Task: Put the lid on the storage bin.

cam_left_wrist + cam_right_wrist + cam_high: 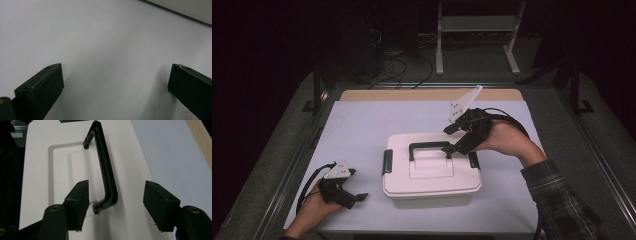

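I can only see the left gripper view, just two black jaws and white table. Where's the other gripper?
Observer: The right gripper is over a white plastic lidded box, near its right end.
Operator: Is it holding something?
Observer: No. Its jaws stand open either side of one end of the box's black carry handle, without pressing it.
Operator: Is the box shut?
Observer: The lid sits on, with a dark latch at its left side.

Dim, soft-focus pictures; dark surroundings, faint shadows.
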### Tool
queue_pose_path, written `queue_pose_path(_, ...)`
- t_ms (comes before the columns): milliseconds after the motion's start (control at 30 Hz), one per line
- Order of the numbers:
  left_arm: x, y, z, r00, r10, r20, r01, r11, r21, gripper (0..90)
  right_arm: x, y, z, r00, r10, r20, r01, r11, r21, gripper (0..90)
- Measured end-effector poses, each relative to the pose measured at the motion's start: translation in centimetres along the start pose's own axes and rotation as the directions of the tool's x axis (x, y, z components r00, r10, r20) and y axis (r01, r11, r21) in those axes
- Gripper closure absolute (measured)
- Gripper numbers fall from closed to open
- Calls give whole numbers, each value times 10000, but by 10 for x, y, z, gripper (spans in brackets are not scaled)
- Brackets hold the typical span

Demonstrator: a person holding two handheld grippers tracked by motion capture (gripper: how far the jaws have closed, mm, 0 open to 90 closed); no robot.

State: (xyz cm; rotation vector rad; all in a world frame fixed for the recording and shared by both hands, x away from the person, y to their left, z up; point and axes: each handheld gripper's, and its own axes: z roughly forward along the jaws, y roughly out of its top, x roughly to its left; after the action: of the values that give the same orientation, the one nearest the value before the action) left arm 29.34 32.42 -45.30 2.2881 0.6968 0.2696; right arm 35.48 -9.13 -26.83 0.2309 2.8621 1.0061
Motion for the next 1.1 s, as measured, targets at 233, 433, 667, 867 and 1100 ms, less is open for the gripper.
queue_pose_path(233, 0, 0, 0, 10000, -16, 5, 16, 10000, -6, 0, 2, -24, -18, 9984, 430, 370, -418, 9986, -323, 348)
queue_pose_path(433, 0, 0, 0, 10000, -8, -1, 8, 10000, -5, 0, 4, -50, -28, 9936, 941, 627, -905, 9942, -577, 330)
queue_pose_path(667, 0, 0, 0, 10000, -14, 2, 15, 10000, -13, 0, 5, -82, -33, 9796, 1658, 1135, -1585, 9849, -702, 263)
queue_pose_path(867, 0, 0, 0, 10000, -20, 9, 20, 10000, -9, 0, 6, -112, -35, 9590, 2368, 1560, -2240, 9699, -954, 217)
queue_pose_path(1100, 0, 0, 0, 10000, -20, -8, 20, 10000, -27, 0, 10, -143, -26, 9254, 3198, 2031, -2992, 9458, -1260, 162)
